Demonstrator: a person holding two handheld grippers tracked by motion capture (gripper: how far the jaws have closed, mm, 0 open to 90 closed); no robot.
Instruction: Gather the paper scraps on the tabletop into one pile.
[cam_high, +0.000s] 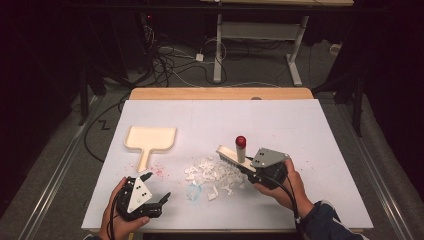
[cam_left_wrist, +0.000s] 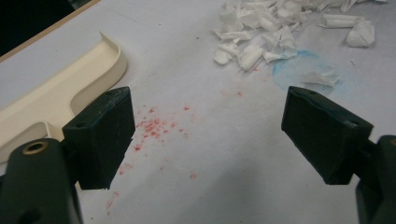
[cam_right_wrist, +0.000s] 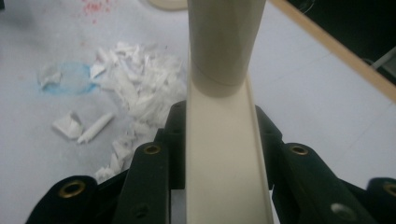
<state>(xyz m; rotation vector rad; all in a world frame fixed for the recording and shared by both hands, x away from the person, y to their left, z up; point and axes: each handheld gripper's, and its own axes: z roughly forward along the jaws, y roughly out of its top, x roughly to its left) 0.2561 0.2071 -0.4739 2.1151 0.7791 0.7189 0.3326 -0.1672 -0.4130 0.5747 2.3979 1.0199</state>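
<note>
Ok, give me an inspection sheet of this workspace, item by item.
Surface: white table, wooden strip at far edge; red specks and a blue smudge.
Job's things: brush in the right tongs, bristles at the white paper scraps; cream dustpan lying apart to the left.
Clutter: nothing seen besides the scraps.
Grippers: left tongs open, nothing between them, near the dustpan handle; right tongs shut on the brush body.
Cables: one trails from the right tongs; a tangle on the floor.
Surroundings: dark room, white desk frame beyond.
</note>
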